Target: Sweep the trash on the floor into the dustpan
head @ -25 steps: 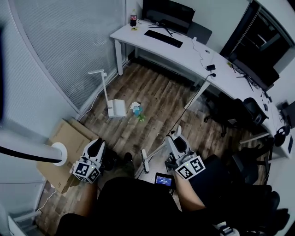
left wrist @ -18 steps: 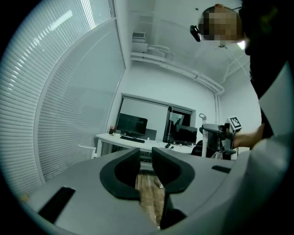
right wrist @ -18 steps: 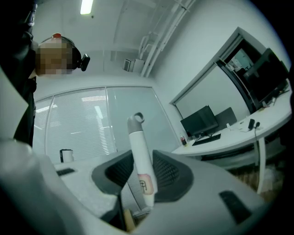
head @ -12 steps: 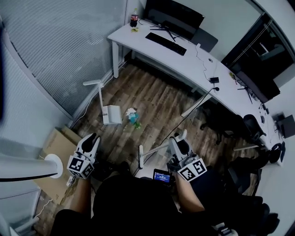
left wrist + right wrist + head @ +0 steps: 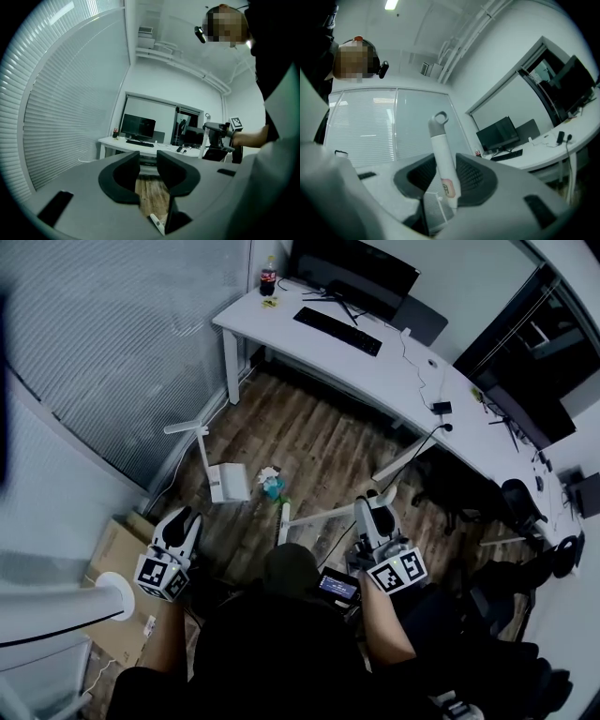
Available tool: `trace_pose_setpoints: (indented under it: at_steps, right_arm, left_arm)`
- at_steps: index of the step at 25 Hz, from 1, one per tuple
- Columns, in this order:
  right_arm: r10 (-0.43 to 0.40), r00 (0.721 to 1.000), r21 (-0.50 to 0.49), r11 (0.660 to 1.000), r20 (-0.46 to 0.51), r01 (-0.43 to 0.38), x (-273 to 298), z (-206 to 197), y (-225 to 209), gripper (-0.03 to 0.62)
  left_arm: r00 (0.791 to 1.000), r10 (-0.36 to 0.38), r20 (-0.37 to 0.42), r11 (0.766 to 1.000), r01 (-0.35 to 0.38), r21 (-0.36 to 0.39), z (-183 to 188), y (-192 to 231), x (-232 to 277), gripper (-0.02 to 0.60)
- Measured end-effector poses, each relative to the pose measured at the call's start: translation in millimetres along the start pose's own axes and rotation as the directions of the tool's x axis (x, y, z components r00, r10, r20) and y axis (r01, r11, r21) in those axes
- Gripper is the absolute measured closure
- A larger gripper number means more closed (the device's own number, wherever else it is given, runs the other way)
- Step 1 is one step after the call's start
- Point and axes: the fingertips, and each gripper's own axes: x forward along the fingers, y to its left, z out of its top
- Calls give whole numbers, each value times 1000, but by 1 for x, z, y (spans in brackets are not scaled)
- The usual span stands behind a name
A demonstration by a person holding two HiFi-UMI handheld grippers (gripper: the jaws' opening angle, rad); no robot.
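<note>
**Right gripper view.** Your right gripper (image 5: pixel 443 174) is closed on the white cylindrical broom handle (image 5: pixel 446 161). The handle stands nearly upright between the jaws and ends in a grey cap with a hanging loop (image 5: pixel 439 118). A small red-outlined label (image 5: pixel 449 187) sits on the handle at jaw level; its characters are too blurred to read.

**Head view.** The broom's long axis runs from your right gripper leftwards to the narrow brush head (image 5: pixel 283 524), which rests on the brown wood-plank floor (image 5: pixel 319 442). A small heap of white and teal crumpled trash (image 5: pixel 272 484) lies on the floor just beyond the brush head. The heap sits between the brush head and the white long-handled dustpan (image 5: pixel 230 484). The pan stands on the floor, and its thin handle rises to a bent grip beside the grey window blinds (image 5: pixel 112 352).

Your left gripper (image 5: pixel 184 517) hangs over the edge of a flat brown cardboard sheet (image 5: pixel 117 554), well apart from the dustpan. Its jaws are apart and opening, with nothing between them.

**Surroundings.**
- The white worktop (image 5: pixel 375 357) carries a black monitor (image 5: pixel 352 273) and a black keyboard (image 5: pixel 337 318).
- It also carries a dark bottle with a red label (image 5: pixel 268 279), whose print is too small to read.
- A black cable (image 5: pixel 398 460) trails from the worktop across the floor towards the broom.
- Black office chairs (image 5: pixel 511 502) stand at the right.
</note>
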Motion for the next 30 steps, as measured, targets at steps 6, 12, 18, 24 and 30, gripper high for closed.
trace_pose_setpoints:
  at_steps: [6, 12, 18, 24, 30]
  right_arm:
    - [6, 1000, -1, 1000, -7, -6, 44, -12, -26, 474]
    - [-1, 1000, 21, 1000, -24, 1, 96, -20, -70, 474]
    - [16, 997, 54, 998, -70, -12, 147, -16, -123, 474]
    - [153, 980, 94, 985, -126, -142, 192, -19, -156, 474]
    - [241, 954, 86, 970, -180, -229, 213, -32, -184, 471]
  left_arm:
    - [999, -19, -30, 999, 21, 48, 7, 21, 39, 470]
    - [996, 8, -84, 996, 0, 89, 13, 62, 84, 451]
    - [982, 18, -189, 987, 12, 158, 30, 100, 147, 428]
    - [917, 53, -396, 921, 108, 373, 25, 142, 189, 422]
    - [742, 78, -666, 819, 333, 467, -23, 184, 208, 410]
